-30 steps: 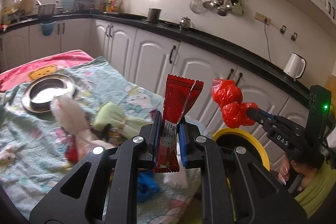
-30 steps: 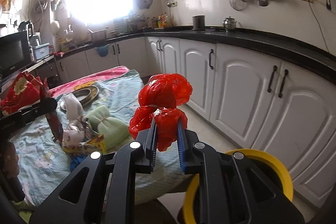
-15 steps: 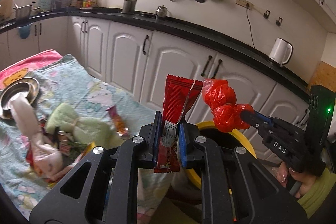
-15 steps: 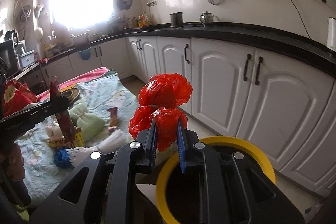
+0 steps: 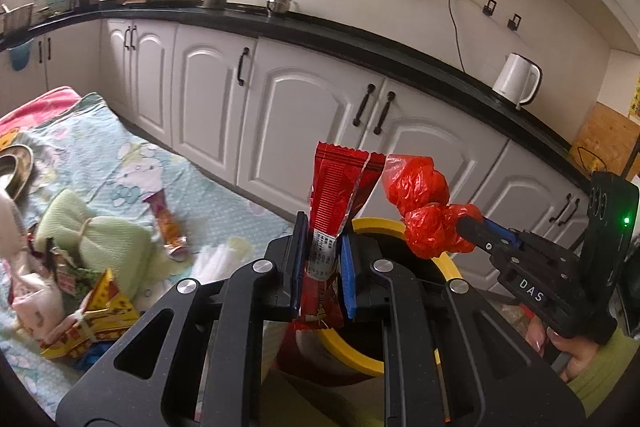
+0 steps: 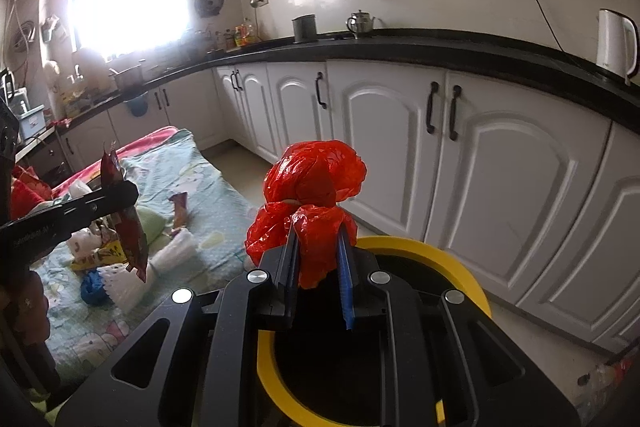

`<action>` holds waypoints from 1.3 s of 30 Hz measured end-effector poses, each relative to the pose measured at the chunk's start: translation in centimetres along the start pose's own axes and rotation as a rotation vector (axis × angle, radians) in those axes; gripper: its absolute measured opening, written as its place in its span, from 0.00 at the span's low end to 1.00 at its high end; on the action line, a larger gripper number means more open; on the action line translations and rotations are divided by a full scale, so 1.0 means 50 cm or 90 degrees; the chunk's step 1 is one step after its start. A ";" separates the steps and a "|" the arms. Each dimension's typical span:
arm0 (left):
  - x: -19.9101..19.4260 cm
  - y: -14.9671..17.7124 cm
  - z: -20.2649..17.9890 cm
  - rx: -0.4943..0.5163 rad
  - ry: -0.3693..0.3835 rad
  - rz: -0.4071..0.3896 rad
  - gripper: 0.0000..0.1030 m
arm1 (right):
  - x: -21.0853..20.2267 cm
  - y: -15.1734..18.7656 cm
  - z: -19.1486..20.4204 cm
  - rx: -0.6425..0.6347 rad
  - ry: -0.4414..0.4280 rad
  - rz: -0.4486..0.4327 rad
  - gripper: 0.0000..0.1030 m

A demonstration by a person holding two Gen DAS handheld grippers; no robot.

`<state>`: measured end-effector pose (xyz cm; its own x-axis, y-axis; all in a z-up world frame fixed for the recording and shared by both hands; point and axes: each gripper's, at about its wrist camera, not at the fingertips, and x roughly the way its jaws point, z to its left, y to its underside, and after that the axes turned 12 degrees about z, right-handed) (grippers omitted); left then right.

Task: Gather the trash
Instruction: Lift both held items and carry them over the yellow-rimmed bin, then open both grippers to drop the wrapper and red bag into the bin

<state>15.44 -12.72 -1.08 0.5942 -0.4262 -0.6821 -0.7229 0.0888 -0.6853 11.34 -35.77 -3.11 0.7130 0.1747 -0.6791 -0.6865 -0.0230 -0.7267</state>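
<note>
We see a red snack wrapper (image 5: 340, 203), upright and creased, and a knotted red plastic bag (image 6: 312, 199), both above the yellow-rimmed bin (image 6: 436, 255). More litter lies on the patterned cloth (image 5: 132, 163) beside. Left gripper (image 5: 322, 267) pinches the wrapper; right gripper (image 6: 318, 267) pinches the bag.

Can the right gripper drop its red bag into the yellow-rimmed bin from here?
Probably yes: the right gripper, shut on the red bag, sits just over the bin's yellow rim, and nothing visible covers the opening.
</note>
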 end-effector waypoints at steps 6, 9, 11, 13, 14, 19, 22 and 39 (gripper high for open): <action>0.029 -0.003 -0.032 0.014 0.016 0.014 0.10 | -0.001 0.022 -0.034 0.013 0.017 0.013 0.16; 0.046 -0.005 -0.052 0.024 0.025 0.021 0.10 | -0.002 0.033 -0.050 0.021 0.022 0.021 0.16; 0.056 -0.003 -0.063 0.032 0.033 0.025 0.10 | -0.003 0.038 -0.059 0.025 0.024 0.024 0.16; 0.072 0.001 -0.073 0.039 0.040 0.035 0.10 | -0.002 0.046 -0.067 0.027 0.027 0.031 0.16; 0.079 0.003 -0.079 0.041 0.042 0.040 0.10 | 0.000 0.048 -0.069 0.028 0.028 0.033 0.16; 0.114 0.008 -0.096 0.049 0.048 0.066 0.10 | 0.008 0.069 -0.087 0.041 0.032 0.053 0.16; 0.132 0.007 -0.105 0.062 0.048 0.076 0.10 | 0.012 0.079 -0.097 0.049 0.033 0.064 0.17; 0.175 -0.001 -0.109 0.050 0.027 0.091 0.57 | 0.035 0.102 -0.132 0.095 0.035 0.099 0.42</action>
<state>18.77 -21.37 -5.63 0.4706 -0.4424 -0.7635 -0.7683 0.2201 -0.6011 10.04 -42.08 -8.67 0.6010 0.1271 -0.7890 -0.7992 0.1007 -0.5926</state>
